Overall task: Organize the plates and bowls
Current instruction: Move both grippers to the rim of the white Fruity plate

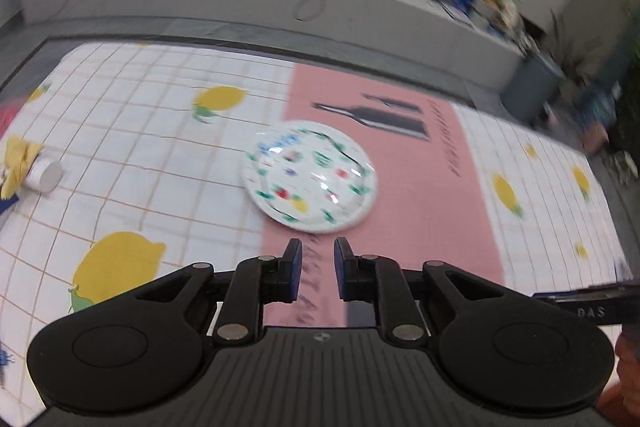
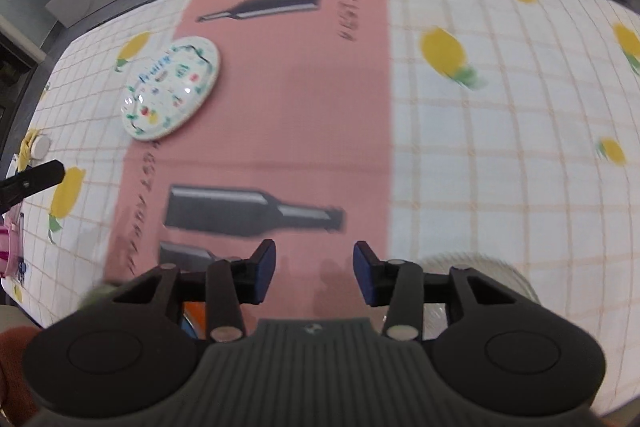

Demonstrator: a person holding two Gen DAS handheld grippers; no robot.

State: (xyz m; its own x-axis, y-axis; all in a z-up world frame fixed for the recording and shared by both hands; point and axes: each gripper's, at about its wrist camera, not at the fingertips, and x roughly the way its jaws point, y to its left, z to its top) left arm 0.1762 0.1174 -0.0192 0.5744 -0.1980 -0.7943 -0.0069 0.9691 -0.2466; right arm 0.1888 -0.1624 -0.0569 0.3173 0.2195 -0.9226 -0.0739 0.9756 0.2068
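A: Risk first. Left gripper (image 1: 316, 269) sits low over the tablecloth (image 1: 160, 163), fingers apart with a narrow gap, nothing between them. Plate (image 1: 311, 175) lies flat just ahead of the fingertips. My judgement: a flat plate gives the fingers only a thin rim to catch. Come in too high and they would skid over the top; too low and they would snag the cloth and drag it.

B: Agreed. Both views are motion-blurred, so the exact gap from fingertip to rim is hard to call. Right gripper (image 2: 315, 277)?

A: Fingers spread wide, empty, above the pink panel (image 2: 288, 131) of the cloth. Beneath its body, partly hidden, a pale ribbed rim (image 2: 480, 267), possibly a bowl or a plate stack; cannot tell which. An orange sliver (image 2: 192, 311) also shows under the left linkage. Second risk, as I judge it: that hidden crockery sits right under the gripper, and a careless drop or swing could knock it.

B: Plate appearance?

A: Round, white, shallow, glossy with light glints. Printed with small coloured motifs in red, green, yellow, blue lettering near one edge, and a green vine border. It straddles the seam between the checked lemon print and the pink panel. In the right view the same plate (image 2: 171, 94) lies far left, well apart from the right gripper.

B: Other clutter?

A: Small white cylinder (image 1: 47, 174) on its side by a yellow item, well apart from the plate.
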